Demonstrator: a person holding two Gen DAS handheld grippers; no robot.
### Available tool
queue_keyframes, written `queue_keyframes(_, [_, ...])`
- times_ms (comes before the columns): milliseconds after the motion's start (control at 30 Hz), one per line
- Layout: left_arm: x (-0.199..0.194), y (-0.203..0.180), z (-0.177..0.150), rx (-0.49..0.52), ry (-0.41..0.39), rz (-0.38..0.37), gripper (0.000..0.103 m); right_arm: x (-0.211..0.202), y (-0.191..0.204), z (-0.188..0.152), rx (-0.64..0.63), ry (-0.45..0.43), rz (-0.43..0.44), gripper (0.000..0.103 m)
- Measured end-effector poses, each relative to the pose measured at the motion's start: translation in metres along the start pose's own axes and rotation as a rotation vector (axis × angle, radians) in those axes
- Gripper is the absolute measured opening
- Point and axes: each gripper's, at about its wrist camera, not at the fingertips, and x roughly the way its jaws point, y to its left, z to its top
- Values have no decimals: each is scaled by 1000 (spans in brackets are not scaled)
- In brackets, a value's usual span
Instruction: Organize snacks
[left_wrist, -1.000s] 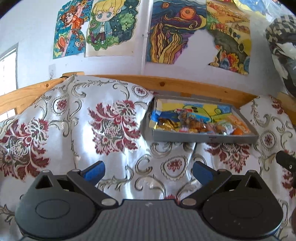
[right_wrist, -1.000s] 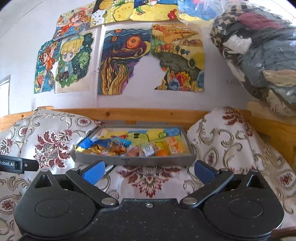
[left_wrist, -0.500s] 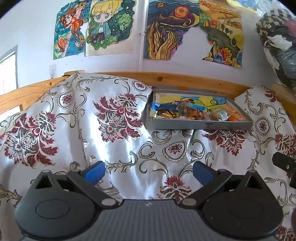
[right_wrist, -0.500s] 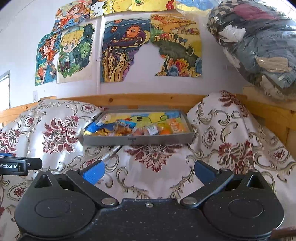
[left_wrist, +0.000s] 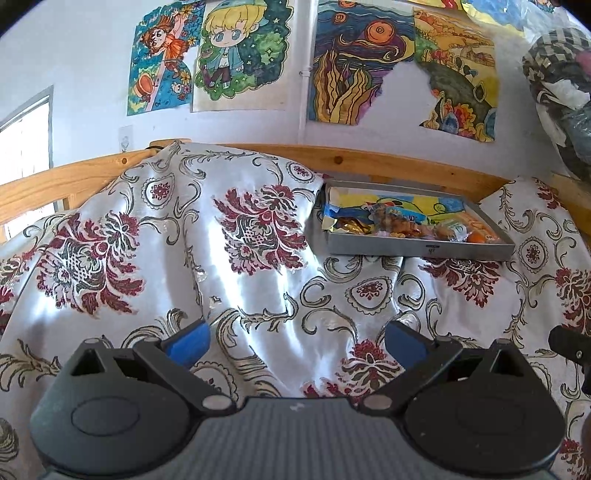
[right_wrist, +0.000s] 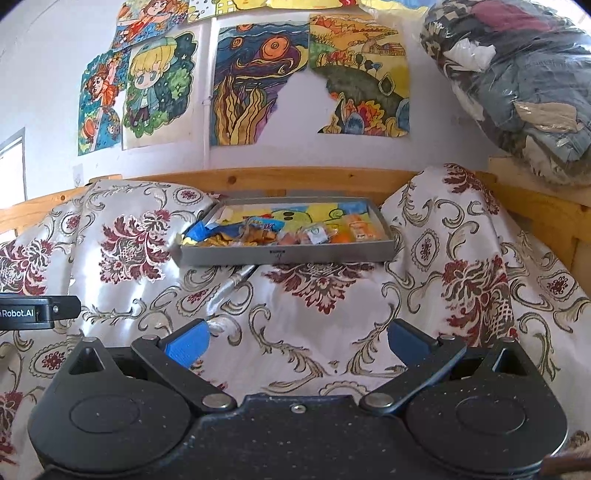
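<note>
grippers spread wide, both empty, over the cloth.
left gripper (left_wrist: 295, 338) and right gripper (right_wrist: 295, 338) grip nothing; ahead, well apart from them, snacks (right_wrist: 266, 234) lie in a grey tray (right_wrist: 288, 254) on floral cloth (right_wrist: 314, 317) by the wooden rail (right_wrist: 258, 179).

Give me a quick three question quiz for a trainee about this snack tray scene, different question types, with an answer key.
1. True or false: the left gripper is shut on a snack.
2. Multiple choice: the grey snack tray rests on A) bare wood, B) the floral cloth, C) the floor.
3. Fill in: at the tray's front rim, the orange snack packets lie toward its ____ end in the right wrist view.

Key: 1 false, both the left and the right gripper are open and empty; 2 B; 3 right.
</note>
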Motion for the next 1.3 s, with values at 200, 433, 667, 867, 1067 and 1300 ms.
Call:
queue_keyframes(200, [-3,2,-6,13,3,7,102,-2,7,-4,-19,10,18,102])
queue_keyframes(433, [-6,3,-11,28,6,9,102,-2,9,-7,-12,27,27,102])
queue_keyframes(667, [-7,4,-14,29,20,5,102,-2,10,-9,-7,35,36,102])
queue_keyframes(867, [-8,1,-16,51,14,-10,102,-1,10,-10,-7,40,36,102])
queue_keyframes(1067, [-9,0,-17,65,16,-27,102,0,11,-10,-9,42,38,102])
queue_keyframes(1300, [-11,-1,-18,79,15,-31,102,0,11,-10,-13,42,41,102])
